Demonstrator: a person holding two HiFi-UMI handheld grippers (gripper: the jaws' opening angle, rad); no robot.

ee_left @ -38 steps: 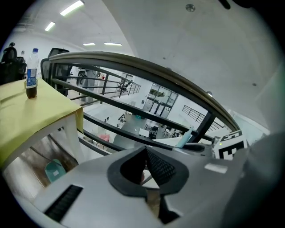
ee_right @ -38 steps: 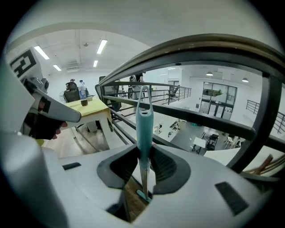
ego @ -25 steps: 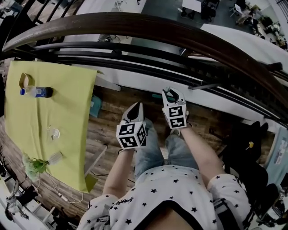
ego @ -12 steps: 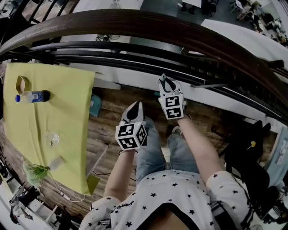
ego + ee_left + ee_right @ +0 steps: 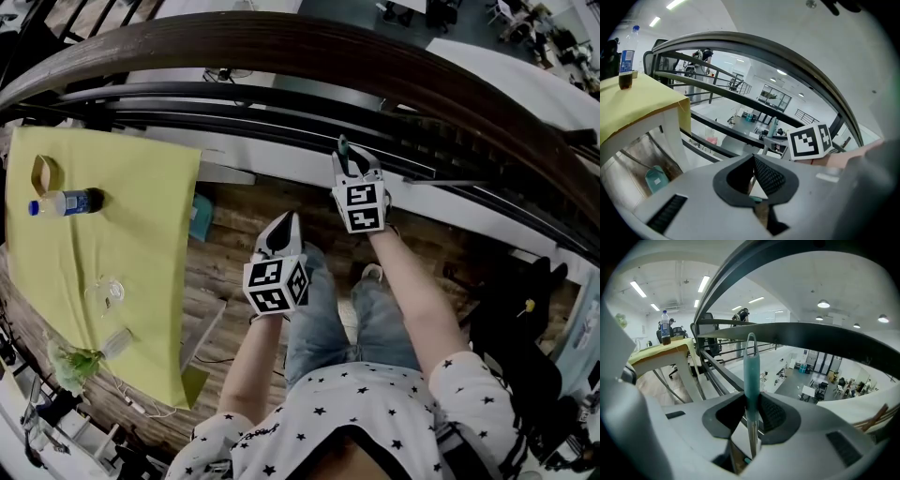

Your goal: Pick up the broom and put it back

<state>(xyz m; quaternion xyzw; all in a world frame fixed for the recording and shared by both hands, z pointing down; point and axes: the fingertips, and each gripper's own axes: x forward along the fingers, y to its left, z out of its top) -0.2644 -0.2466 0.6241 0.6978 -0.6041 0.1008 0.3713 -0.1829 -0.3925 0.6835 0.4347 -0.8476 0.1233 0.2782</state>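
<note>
Broom: only its teal handle end with a hanging loop shows, upright; the rest is hidden under the gripper.
Right gripper: clenched on the broom handle, which sticks up beyond the pads, far from the person and close to the railing.
Left gripper: pads pressed together with nothing between them, nearer and to the left of the right one.
Railing: dark curved rail across the far side.
Table: yellow cloth, far left, well apart from the broom.
Bottle: lying on the cloth's far left end.
</note>
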